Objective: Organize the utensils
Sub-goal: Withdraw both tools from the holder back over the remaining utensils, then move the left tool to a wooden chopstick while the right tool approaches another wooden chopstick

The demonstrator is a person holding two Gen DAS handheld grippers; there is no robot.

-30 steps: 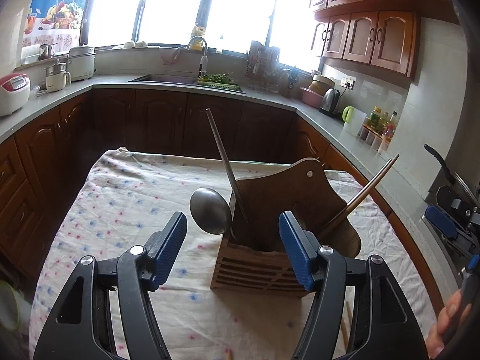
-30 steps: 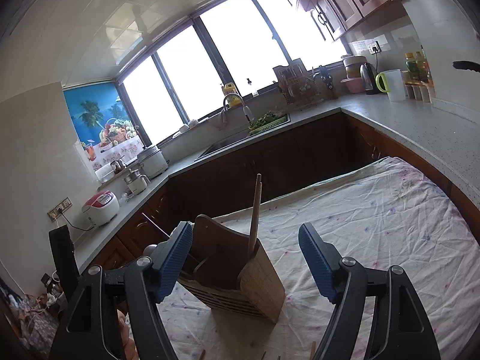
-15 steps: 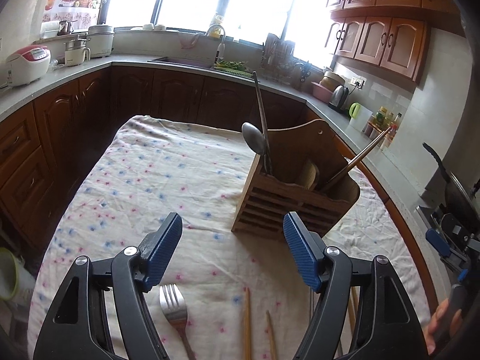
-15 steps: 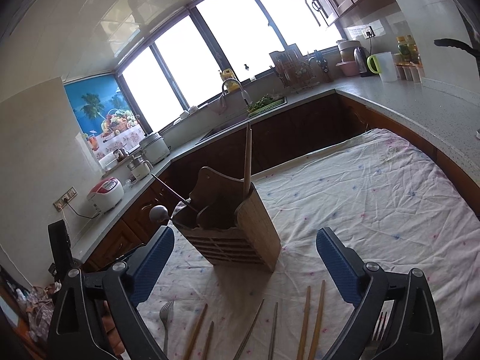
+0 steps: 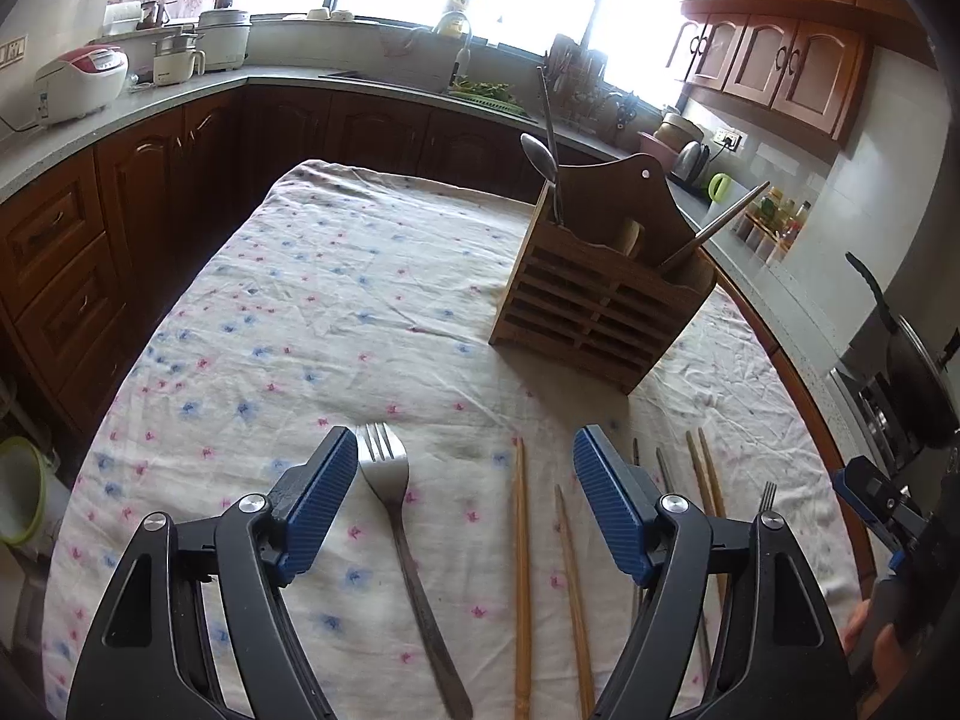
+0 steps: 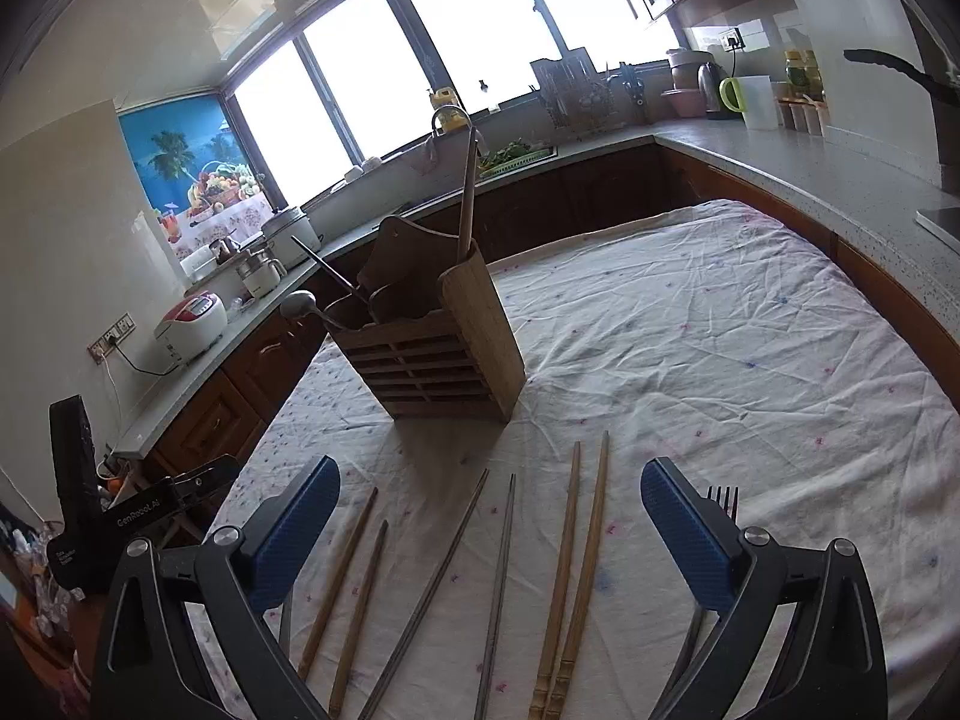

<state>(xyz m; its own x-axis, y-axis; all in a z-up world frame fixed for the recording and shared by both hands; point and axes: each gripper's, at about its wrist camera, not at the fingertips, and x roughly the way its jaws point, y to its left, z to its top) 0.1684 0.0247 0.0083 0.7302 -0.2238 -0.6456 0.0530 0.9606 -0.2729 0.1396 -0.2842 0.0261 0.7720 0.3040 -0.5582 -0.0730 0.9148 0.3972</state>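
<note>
A wooden utensil holder (image 5: 591,294) (image 6: 432,348) stands on the floral tablecloth and holds a metal ladle (image 5: 540,156) and a wooden-handled utensil (image 5: 714,228). My left gripper (image 5: 465,504) is open and empty just above a metal fork (image 5: 399,516). Two wooden chopsticks (image 5: 522,552) lie to the fork's right. My right gripper (image 6: 489,525) is open and empty above several wooden and metal chopsticks (image 6: 567,558). A second fork (image 6: 720,498) lies partly hidden behind its right finger.
The table with its cloth (image 5: 312,306) sits inside a U-shaped kitchen counter (image 5: 150,96) with a rice cooker (image 5: 78,84), pots and a sink. A pan (image 5: 918,372) sits on a stove at the right. The other gripper shows at the right edge (image 5: 888,504).
Both grippers have pulled back from the holder toward the near table edge and tilted down. The fork and chopsticks have come into view under them. Both stay open.
</note>
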